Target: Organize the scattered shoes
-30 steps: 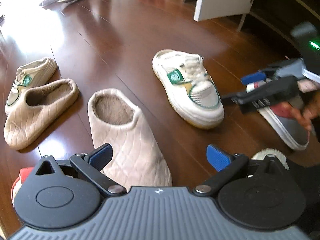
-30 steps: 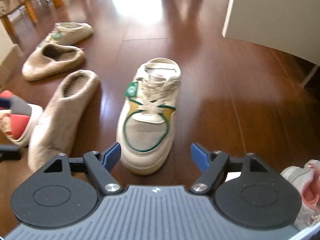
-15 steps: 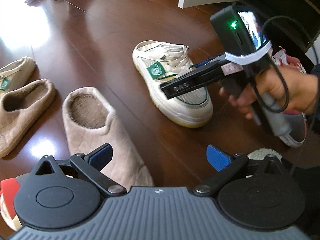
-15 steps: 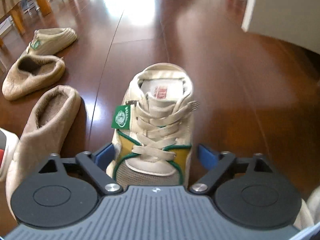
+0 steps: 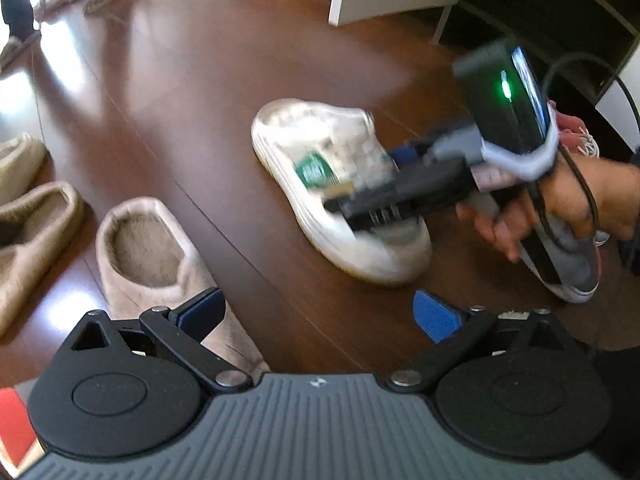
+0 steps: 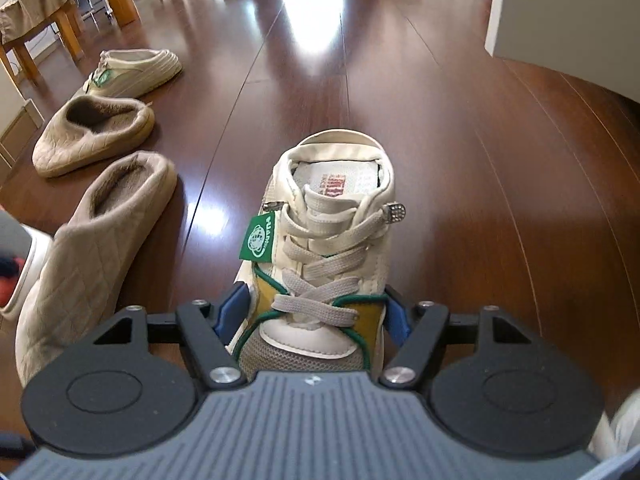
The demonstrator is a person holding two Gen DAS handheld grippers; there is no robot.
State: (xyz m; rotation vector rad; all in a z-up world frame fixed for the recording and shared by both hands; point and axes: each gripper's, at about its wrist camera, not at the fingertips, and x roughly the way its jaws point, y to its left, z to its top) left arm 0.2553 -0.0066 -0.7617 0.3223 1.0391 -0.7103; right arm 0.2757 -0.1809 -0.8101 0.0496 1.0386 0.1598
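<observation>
White canvas sneaker [image 6: 328, 256] flat on the dark wood floor [image 6: 460, 140], laces up, green tag on its side, gripped by nothing yet. Right gripper [image 6: 314, 318] down over the forefoot, one blue pad on each flank, jaws closing with the shoe between them; pads just beside or barely touching the sides, no firm squeeze visible, contact hard to call. Long axis running straight away from the jaws: toe tucked under the gripper body, heel opening at the far end. Squeeze thus set across the width, the narrow way, which looks right for a lift. In the left wrist view, blurred: same sneaker [image 5: 340, 192] lying diagonally, right gripper [image 5: 384, 200] over its near half, the person's hand [image 5: 560, 208] on the handle.

Left gripper [image 5: 316, 312] spread wide and empty, hovering over bare floor, well apart from the sneaker. Nearer to it: beige slipper [image 5: 160, 252] just at its left finger, second slipper [image 6: 94, 134] and the matching sneaker [image 6: 134, 70] further off to the left. Right hand clearly the nearer one for this shoe. Likely risk: soft upper giving under the pads, heel sagging on the lift.
</observation>
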